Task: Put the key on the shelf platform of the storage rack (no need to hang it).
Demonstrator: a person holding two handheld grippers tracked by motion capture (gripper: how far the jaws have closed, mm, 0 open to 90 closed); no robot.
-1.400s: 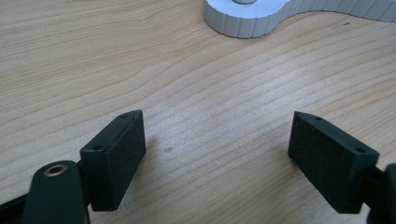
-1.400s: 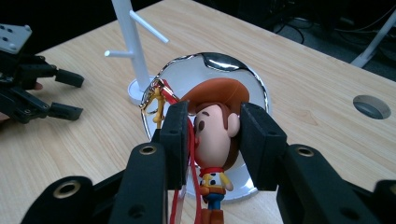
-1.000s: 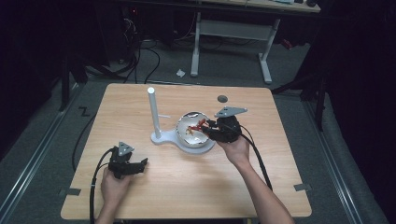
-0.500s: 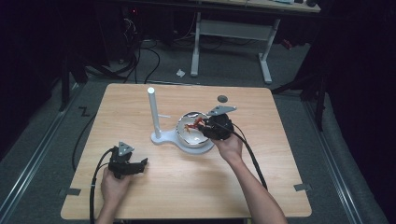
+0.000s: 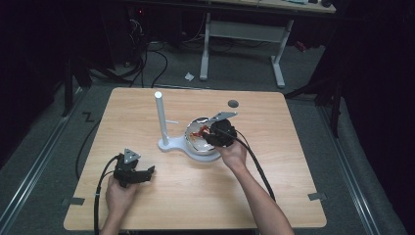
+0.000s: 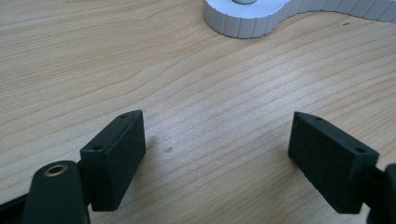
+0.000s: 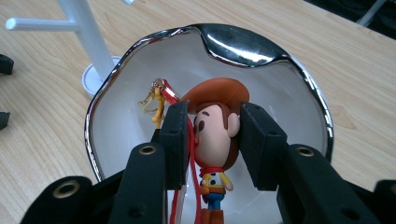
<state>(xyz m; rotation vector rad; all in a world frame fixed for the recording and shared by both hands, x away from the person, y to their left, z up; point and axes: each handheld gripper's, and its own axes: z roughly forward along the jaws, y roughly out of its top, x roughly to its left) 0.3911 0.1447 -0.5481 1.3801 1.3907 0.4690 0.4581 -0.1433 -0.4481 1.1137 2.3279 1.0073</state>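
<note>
With your right gripper closed on the head of the cowboy figurine keychain inside the silver-rimmed bowl, you needed a straight, gentle lift clear of the rim, while your left gripper rested open on the counter.

Wooden table: white stand, silver-rimmed bowl.

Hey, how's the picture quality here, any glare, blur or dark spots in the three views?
High view: the table is evenly lit, its surroundings nearly black. Right gripper view: bright glare on the bowl's chrome rim, and the cowboy figure between the jaws of the right gripper is sharp. Left gripper view: wood grain is crisp, with a soft shadow beside the left gripper's jaw.
</note>
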